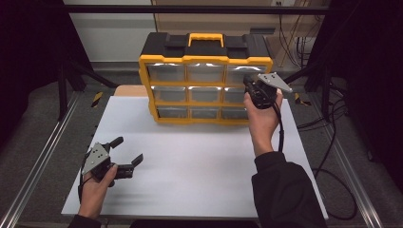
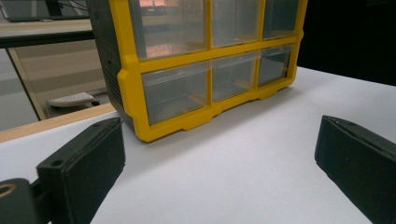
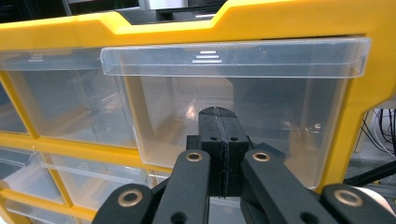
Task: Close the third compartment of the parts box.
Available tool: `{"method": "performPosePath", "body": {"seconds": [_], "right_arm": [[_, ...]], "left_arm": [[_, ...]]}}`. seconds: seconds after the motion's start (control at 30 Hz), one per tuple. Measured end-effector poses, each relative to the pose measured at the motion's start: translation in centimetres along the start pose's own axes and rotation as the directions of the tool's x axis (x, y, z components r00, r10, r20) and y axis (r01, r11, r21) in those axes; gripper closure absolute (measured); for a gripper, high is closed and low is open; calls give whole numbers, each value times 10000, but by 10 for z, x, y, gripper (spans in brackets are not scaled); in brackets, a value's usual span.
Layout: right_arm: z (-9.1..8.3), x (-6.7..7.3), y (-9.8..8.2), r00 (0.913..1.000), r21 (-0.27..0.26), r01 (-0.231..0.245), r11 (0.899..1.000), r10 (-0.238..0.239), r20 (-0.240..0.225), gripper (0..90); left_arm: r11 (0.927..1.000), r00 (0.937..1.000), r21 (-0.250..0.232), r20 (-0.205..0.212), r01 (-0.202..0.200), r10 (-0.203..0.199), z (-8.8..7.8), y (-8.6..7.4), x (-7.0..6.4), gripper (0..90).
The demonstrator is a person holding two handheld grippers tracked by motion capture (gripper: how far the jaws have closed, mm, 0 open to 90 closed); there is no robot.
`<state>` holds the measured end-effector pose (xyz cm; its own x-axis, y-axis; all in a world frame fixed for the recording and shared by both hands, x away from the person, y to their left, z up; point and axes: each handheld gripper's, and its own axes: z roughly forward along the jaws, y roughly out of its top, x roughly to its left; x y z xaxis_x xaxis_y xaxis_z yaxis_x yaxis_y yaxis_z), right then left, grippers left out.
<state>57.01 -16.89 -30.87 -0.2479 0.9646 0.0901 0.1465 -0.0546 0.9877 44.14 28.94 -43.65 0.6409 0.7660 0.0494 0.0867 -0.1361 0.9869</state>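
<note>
Your right gripper (image 3: 219, 116) has its jaws closed on nothing, tips at the clear top-right drawer (image 3: 233, 112) of the yellow organizer (image 1: 205, 85), upper centre of the high view. That drawer looks light, thin and slick, so take its top lip; contact is unclear. Your left gripper (image 1: 128, 151) rests open, lower left on the tabletop (image 1: 199, 161).

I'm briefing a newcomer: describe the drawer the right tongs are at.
Find the yellow-and-black organizer at the table's far edge. Take its top row, right end: the clear drawer where the shut right tongs rest, unlike its unattended neighbours.
</note>
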Motion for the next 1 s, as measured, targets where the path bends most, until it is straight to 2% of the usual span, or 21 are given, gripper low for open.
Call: {"method": "performPosePath", "body": {"seconds": [0.6, 1.0], "right_arm": [[11, 0, 1, 9991, 30, -366, 9993, 365, 197, 900], [15, -2, 0, 9989, 81, -328, 9994, 325, 330, 900]], "left_arm": [[10000, 10000, 12, 20, -28, 28, 0, 0, 0, 17], [10000, 10000, -22, 16, -26, 26, -1, 1, 0, 17]]}}
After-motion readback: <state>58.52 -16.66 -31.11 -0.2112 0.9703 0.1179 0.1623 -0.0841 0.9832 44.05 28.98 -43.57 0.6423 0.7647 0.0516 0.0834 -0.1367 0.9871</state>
